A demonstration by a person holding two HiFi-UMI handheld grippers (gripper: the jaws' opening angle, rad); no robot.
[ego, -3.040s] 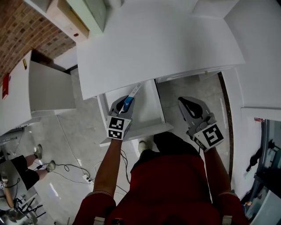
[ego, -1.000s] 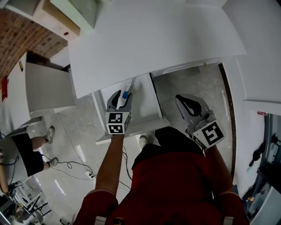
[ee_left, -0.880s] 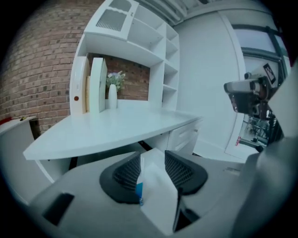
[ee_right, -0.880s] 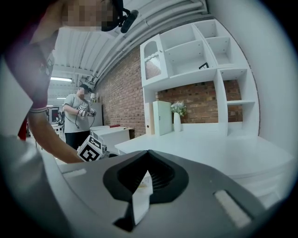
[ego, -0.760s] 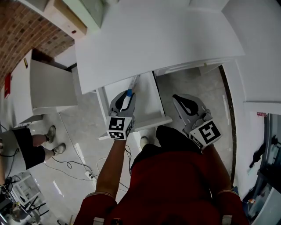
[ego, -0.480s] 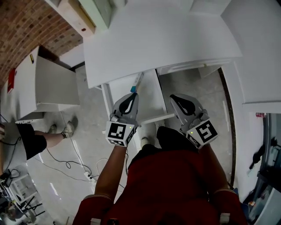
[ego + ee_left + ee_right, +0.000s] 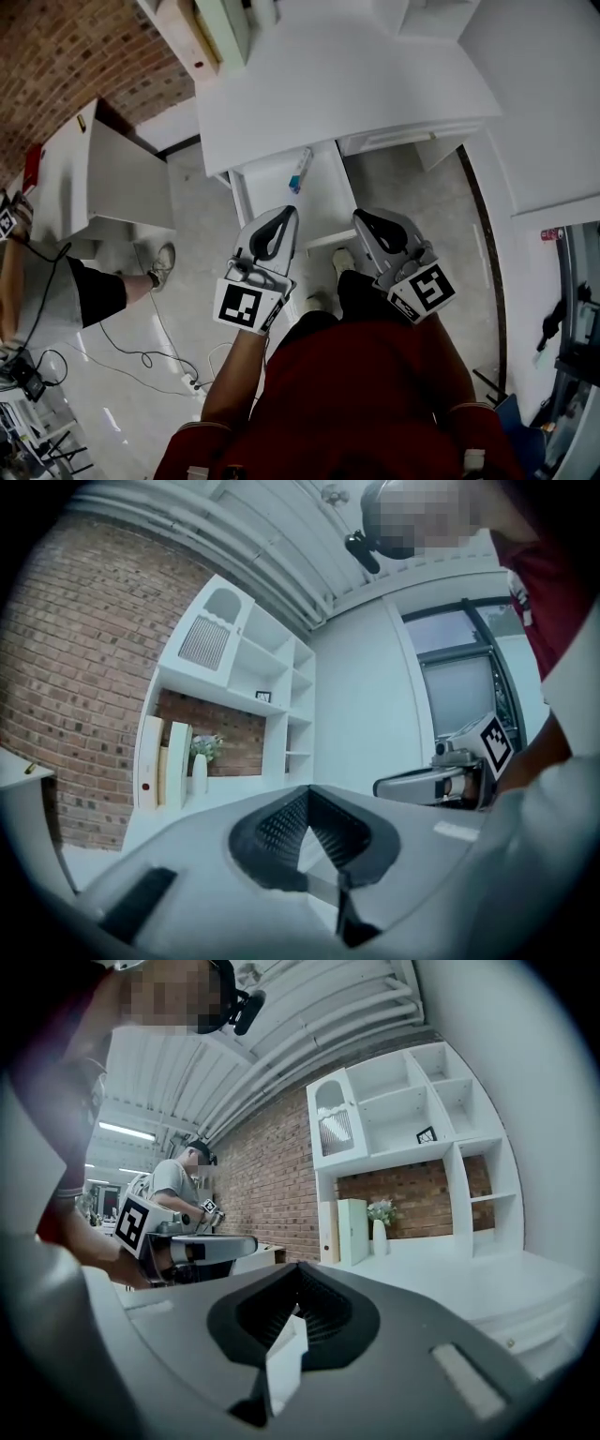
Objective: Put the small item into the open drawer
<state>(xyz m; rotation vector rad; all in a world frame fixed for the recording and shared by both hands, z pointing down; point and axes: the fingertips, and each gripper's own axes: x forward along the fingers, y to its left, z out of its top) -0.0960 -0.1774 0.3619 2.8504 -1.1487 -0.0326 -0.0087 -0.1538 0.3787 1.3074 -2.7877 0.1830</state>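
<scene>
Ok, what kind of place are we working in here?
Probably an indoor studio or lab mocked up as a home office: a white desk with an open drawer, a white shelf unit against a brick wall, and loose cables on the tiled floor, with another person nearby.

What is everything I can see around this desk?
desk: one, white, ahead
drawer: one, white, open under the desk
small item: one, blue-white, inside the drawer
cabinet: one, white, left of the desk
brick wall: one, red-brown, far left
cable: one, dark, floor at left
bystander: one, dark shorts, left edge
left gripper: one, grey, shut, empty, near drawer front
right gripper: one, grey, shut, empty, beside the left
</scene>
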